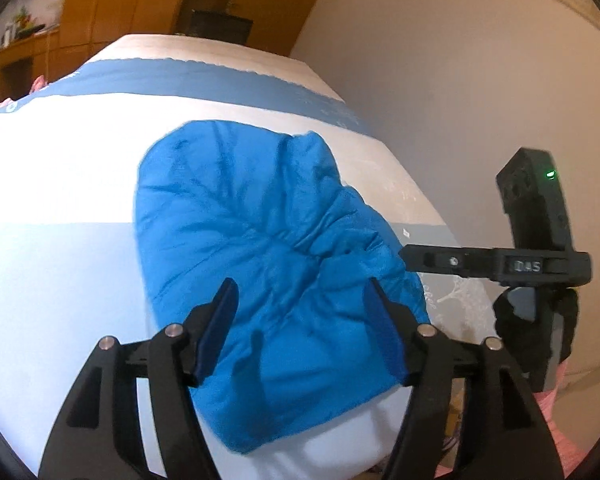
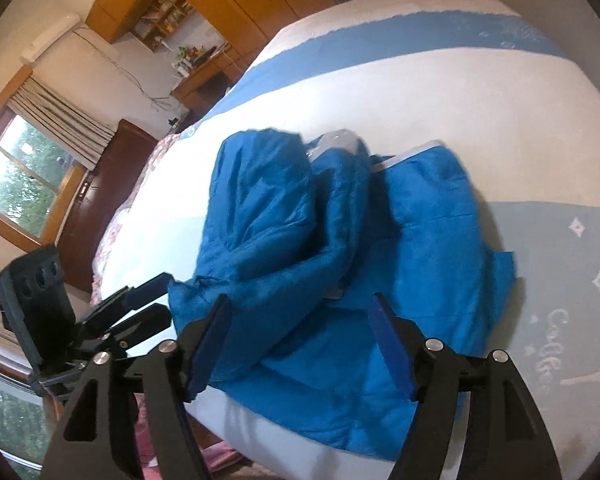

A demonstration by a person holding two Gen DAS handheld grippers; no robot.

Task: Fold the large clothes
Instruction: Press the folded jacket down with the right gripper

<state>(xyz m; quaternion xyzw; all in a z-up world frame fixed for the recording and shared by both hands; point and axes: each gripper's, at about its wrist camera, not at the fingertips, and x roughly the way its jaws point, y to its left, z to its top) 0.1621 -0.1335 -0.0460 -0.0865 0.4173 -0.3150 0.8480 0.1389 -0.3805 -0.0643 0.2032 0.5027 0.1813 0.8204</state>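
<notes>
Left wrist view: blue padded jacket (image 1: 260,248) lying on the bed (image 1: 60,280), gathered into a compact, puffy bundle with creases running to a pinch near its right edge. Left gripper (image 1: 300,328) hovering over the near part of the bundle, fingers spread, nothing pinched between them. Right gripper (image 1: 424,260) reaching in from the right, tip close to the bundle's right edge; spread of its fingers impossible to tell from here.

Right wrist view: same jacket (image 2: 340,240) in overlapping layers, one thick fold draped across a flatter panel, pale lining peeking out at the far end. Right gripper (image 2: 300,344) above the near edge, fingers apart, gripping nothing. Left gripper (image 2: 148,304) off to the left, just beside the cloth.

Judgement: several folds seemingly made and both grips released; bundle lumpy and uneven, so probably some flattening or one last fold left.
</notes>
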